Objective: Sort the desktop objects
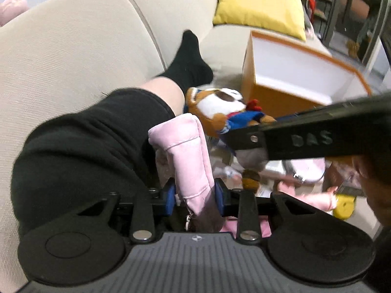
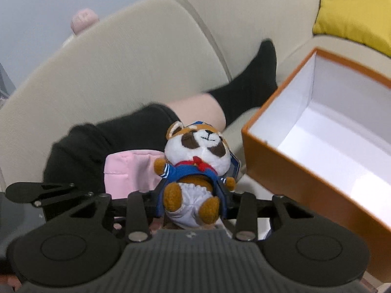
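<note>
My left gripper (image 1: 195, 196) is shut on a pink fabric pouch (image 1: 185, 156), held upright above my lap; it also shows in the right wrist view (image 2: 127, 171). My right gripper (image 2: 193, 202) is shut on a small plush raccoon (image 2: 195, 161) in a blue sailor top with a red bow, just left of the box; the plush also shows in the left wrist view (image 1: 220, 107). An open orange box (image 2: 305, 180) with a white inside stands on the sofa to the right, also in the left wrist view (image 1: 268, 90).
A person's leg in black shorts and a black sock (image 1: 188, 61) lies across the beige sofa (image 1: 73, 48). A yellow cushion (image 1: 261, 2) leans at the back right. More pink and yellow items (image 1: 342, 205) lie low on the right.
</note>
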A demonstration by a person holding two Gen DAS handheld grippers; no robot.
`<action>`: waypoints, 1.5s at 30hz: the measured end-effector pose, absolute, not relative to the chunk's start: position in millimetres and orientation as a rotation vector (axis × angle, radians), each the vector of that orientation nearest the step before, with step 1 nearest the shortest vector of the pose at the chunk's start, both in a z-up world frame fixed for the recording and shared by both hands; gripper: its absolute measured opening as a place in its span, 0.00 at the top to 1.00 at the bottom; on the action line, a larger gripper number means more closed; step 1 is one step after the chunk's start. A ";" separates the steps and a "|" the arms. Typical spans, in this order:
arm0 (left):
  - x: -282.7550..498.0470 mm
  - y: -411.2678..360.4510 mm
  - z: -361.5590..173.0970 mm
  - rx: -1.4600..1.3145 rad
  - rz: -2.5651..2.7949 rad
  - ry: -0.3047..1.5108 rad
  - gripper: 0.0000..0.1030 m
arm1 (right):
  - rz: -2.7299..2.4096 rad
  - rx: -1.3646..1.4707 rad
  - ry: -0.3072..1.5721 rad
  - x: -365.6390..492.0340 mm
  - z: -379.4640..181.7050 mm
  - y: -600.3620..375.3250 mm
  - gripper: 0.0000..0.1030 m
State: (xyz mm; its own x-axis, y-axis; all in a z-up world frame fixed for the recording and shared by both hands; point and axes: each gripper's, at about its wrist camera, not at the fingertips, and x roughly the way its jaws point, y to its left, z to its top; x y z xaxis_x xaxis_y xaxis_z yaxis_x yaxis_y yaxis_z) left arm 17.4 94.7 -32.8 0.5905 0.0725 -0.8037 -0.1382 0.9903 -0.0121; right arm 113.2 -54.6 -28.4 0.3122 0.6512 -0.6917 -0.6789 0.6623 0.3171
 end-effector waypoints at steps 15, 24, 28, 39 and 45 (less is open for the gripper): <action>62.9 97.1 61.2 -0.147 -0.155 0.779 0.64 | 0.766 0.043 0.596 106.9 58.8 -120.5 0.59; 152.4 69.3 75.5 -0.102 -0.331 0.846 0.65 | 0.546 0.109 0.648 151.2 41.6 -174.1 0.59; 186.9 49.2 58.4 -0.071 -0.354 0.924 0.65 | 0.499 0.098 0.721 177.5 19.0 -180.8 0.59; 277.1 14.0 -20.7 0.058 -0.396 1.257 0.65 | 0.476 0.035 0.893 245.3 -36.2 -174.9 0.59; 301.1 -1.0 -36.3 0.153 -0.373 1.327 0.63 | 0.512 0.030 0.940 263.0 -51.2 -168.6 0.59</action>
